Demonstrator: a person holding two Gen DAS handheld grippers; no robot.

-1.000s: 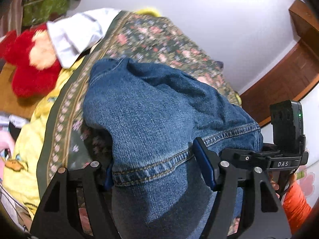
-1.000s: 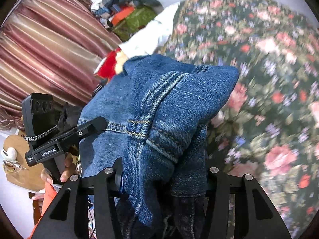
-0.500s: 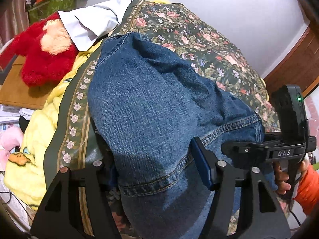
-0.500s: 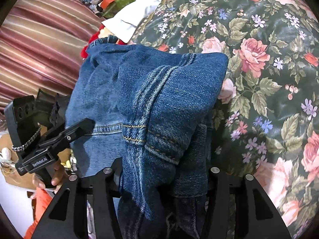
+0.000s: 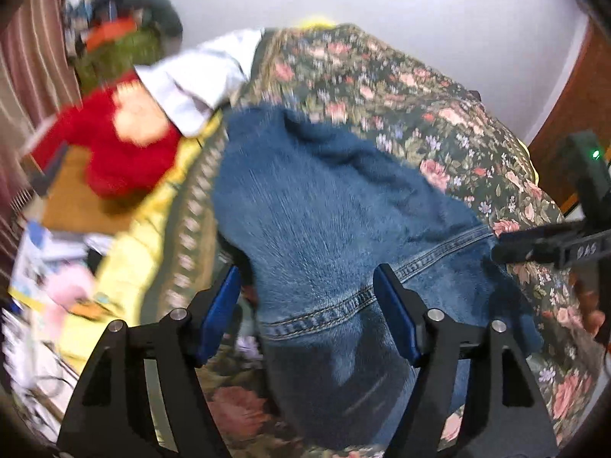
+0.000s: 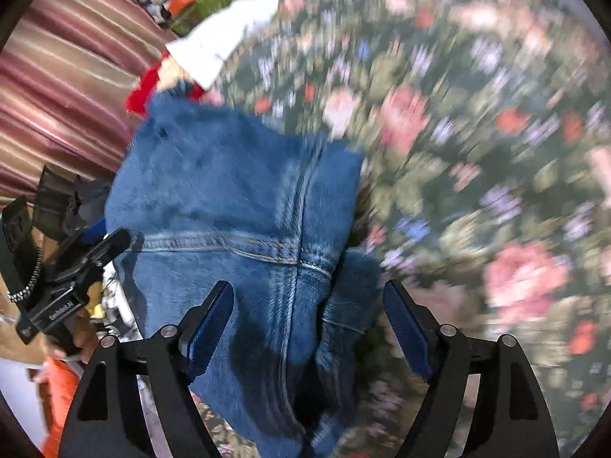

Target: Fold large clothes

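Right gripper [image 6: 307, 324] jaws have just been opening: pads stand apart with the jeans [image 6: 244, 236] between them, denim touching neither pad. Left gripper [image 5: 307, 307] has also just opened a bit further; there's a clear gap at its left pad, while the right pad sits just beside the waistband seam, contact unclear. I read both as released, not gripping.

Jeans lie bunched on the floral bedspread [image 6: 477, 191], near its left edge, folded over on themselves. The waistband and centre seam run across just ahead of both sets of fingers, and the rest of the fabric extends to the far side. Each gripper points down onto its own end of the same fold, with the other gripper visible at the side of each view. My guess: the fold has just been laid down, and the jaws let go so the denim settles flat instead of being dragged back.

Frames are motion-blurred, so the fine edges are uncertain.

Further out, a red plush toy [image 5: 114, 145] and a white cloth [image 5: 198, 84] sit at the far left, beyond the jeans. Striped curtain [image 6: 57, 95] hangs left of the bed.
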